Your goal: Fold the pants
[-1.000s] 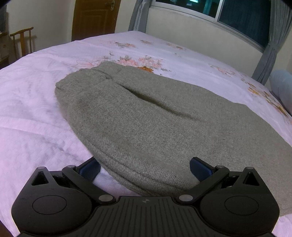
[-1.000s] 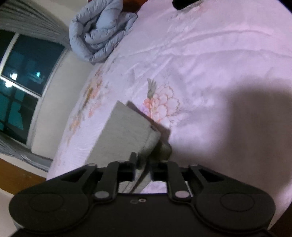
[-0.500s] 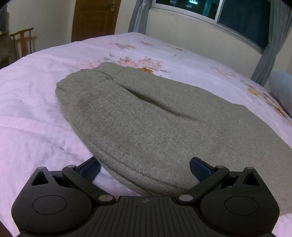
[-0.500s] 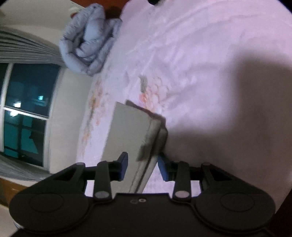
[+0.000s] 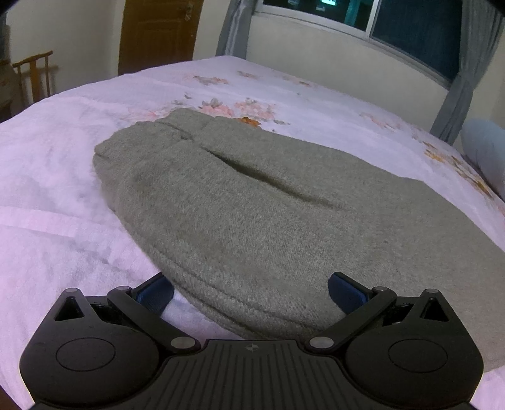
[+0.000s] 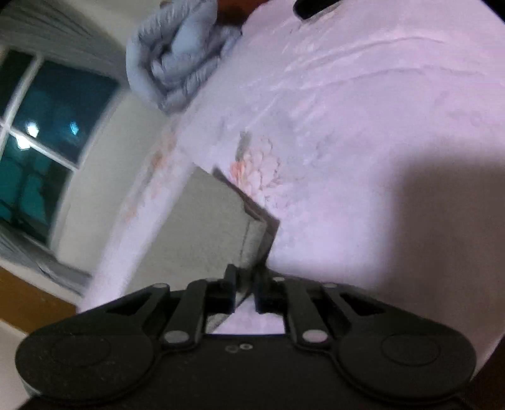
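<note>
Grey knitted pants (image 5: 268, 205) lie flat on the pink floral bed sheet (image 5: 56, 176), one leg laid over the other. My left gripper (image 5: 249, 284) hovers at their near hem, open, blue pads wide apart on either side of the edge and not pressing it. In the blurred right wrist view the pants (image 6: 208, 227) show a squared corner. My right gripper (image 6: 244, 277) is shut on that corner's edge, with cloth pinched between the black fingers.
A rolled blue-grey quilt (image 6: 176, 56) lies at the bed's far end, with a dark object (image 6: 312, 8) beside it. A window with curtains (image 5: 410, 28), a wooden door (image 5: 157, 31) and a chair (image 5: 31, 75) stand beyond the bed.
My right gripper's jaws opened around the pants' corner half a second ago and have now shut on it. The left gripper and the pants in front of it have not moved.
</note>
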`<state>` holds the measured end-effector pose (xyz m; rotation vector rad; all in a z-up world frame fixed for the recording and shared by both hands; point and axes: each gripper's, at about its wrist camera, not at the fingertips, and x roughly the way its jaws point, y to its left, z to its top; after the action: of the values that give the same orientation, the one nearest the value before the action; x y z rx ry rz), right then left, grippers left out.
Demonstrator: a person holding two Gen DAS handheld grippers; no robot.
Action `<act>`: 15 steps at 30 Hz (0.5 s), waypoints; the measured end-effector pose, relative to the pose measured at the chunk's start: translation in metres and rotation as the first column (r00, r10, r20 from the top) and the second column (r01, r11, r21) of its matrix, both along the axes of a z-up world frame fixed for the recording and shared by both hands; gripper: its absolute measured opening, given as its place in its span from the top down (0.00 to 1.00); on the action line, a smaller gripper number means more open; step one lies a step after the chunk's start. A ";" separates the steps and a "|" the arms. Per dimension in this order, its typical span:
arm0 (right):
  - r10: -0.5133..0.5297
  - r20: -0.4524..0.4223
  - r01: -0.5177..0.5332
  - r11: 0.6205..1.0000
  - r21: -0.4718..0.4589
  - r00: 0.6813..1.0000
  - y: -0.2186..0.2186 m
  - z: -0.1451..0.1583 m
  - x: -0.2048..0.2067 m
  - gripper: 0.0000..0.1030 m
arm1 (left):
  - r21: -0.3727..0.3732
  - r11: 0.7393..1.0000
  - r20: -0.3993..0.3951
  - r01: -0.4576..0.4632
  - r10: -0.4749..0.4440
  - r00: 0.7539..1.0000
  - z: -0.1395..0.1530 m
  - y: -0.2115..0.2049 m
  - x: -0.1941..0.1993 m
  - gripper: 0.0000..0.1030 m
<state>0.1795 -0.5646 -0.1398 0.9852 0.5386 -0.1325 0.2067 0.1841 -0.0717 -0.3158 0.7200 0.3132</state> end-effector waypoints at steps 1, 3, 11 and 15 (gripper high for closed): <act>-0.002 0.000 0.002 1.000 -0.028 1.000 0.005 0.004 0.000 0.95 | -0.004 1.000 -0.007 0.005 -0.005 1.000 0.001 0.001 0.001 0.00; 0.005 -0.015 -0.005 1.000 0.001 1.000 0.006 0.007 0.001 0.89 | -0.012 1.000 -0.022 0.004 -0.004 1.000 0.006 0.003 0.002 0.00; 0.181 0.055 -0.170 0.973 -0.158 0.982 0.052 0.062 0.006 0.85 | 0.016 0.992 0.046 -0.124 0.123 0.991 0.019 0.022 -0.026 0.00; 0.437 0.057 -0.417 0.884 -0.209 0.898 0.136 0.088 0.075 0.85 | 0.028 0.978 0.055 -0.207 0.205 0.977 0.025 0.052 -0.035 0.00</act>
<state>0.2549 -0.4290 -0.0515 0.6611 0.6244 0.2591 0.1720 0.2365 -0.0466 -0.3665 0.6314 0.5114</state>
